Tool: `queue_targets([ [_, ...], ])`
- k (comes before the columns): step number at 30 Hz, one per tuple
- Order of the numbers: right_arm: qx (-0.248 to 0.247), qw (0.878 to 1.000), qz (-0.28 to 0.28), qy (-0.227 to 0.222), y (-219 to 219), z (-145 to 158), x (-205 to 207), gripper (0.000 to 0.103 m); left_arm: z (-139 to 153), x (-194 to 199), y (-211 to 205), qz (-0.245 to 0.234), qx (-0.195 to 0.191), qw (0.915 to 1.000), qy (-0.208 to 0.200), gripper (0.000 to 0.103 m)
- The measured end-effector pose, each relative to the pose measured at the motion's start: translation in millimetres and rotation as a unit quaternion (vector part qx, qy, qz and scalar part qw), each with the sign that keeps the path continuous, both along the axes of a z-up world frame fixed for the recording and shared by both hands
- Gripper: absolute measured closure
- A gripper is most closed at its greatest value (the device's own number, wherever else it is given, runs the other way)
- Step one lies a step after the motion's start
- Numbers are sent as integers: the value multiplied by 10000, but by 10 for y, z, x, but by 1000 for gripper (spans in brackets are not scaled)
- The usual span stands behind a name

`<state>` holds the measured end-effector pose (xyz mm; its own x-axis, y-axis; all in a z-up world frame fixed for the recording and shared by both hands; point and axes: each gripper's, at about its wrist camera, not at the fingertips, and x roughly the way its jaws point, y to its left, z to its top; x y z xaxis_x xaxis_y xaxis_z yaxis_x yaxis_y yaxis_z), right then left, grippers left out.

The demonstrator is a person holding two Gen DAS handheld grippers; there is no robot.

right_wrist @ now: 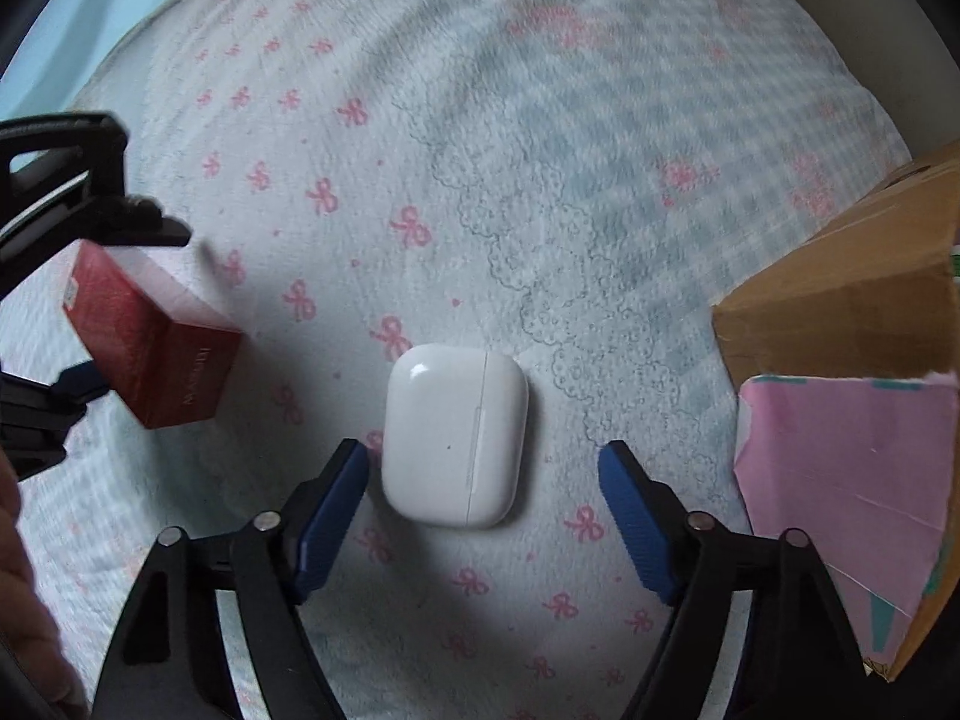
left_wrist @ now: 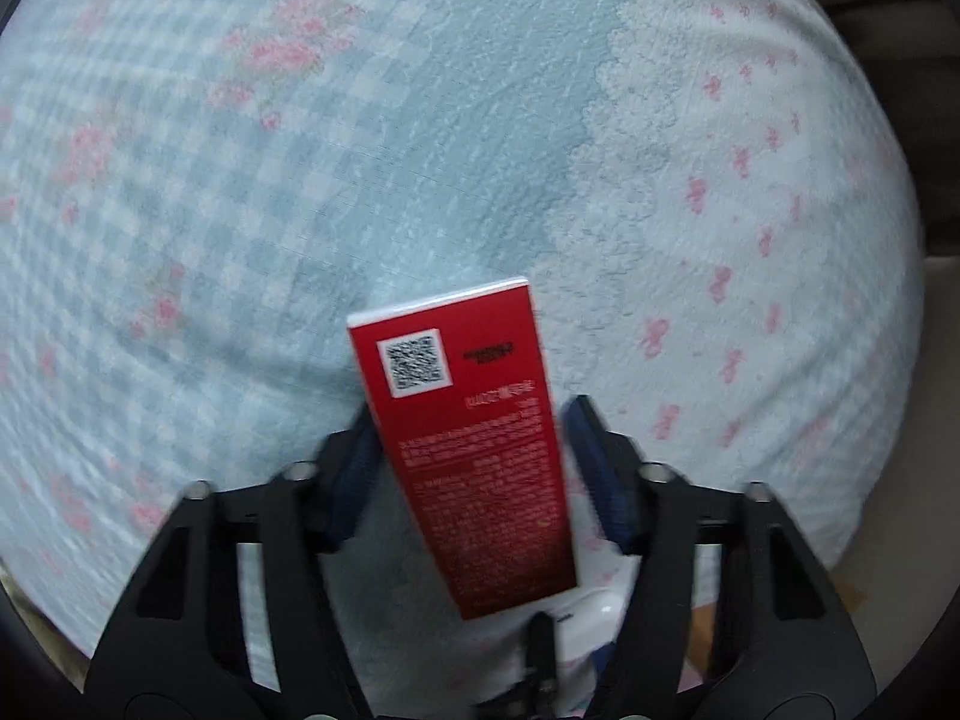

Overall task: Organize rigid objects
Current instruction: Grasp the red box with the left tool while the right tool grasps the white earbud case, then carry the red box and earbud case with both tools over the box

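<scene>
A red box with a QR code lies between the fingers of my left gripper. The left finger touches its side; a small gap shows at the right finger, so the jaws look slightly open. The same red box and left gripper show at the left in the right wrist view. A white earbud case lies on the bedspread just ahead of my right gripper, which is open and empty with the case between its fingertips.
A blue checked bedspread with pink bows covers the surface. An open cardboard box with a pink liner stands at the right. Dark furniture lies beyond the bed's far right edge.
</scene>
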<state>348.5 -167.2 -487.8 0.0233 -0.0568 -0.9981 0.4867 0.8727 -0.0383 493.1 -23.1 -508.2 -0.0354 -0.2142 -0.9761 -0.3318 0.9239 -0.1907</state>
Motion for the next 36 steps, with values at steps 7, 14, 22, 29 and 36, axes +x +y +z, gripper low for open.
queue_targets([
  [7, -52, 10000, 68, -12, 46, -13, -16, 62, 115, -97, 55, -256, -45, 9993, -262, 62],
  [14, 187, 9991, -98, -378, -145, 154, -155, 62, 344, -347, 135, -640, -140, 9958, -643, 65],
  [22, 225, 9968, -4, -765, -95, 574, -345, 62, 836, -688, 359, -883, -399, 9883, -1176, 65],
  [29, 263, 9903, 196, -1351, 0, 1237, -604, 62, 1543, -1031, 696, -1270, -591, 9745, -1750, 65],
  [36, 258, 9819, 364, -1839, -43, 2148, -967, 62, 2247, -1396, 691, -1594, -907, 9597, -2128, 65],
])
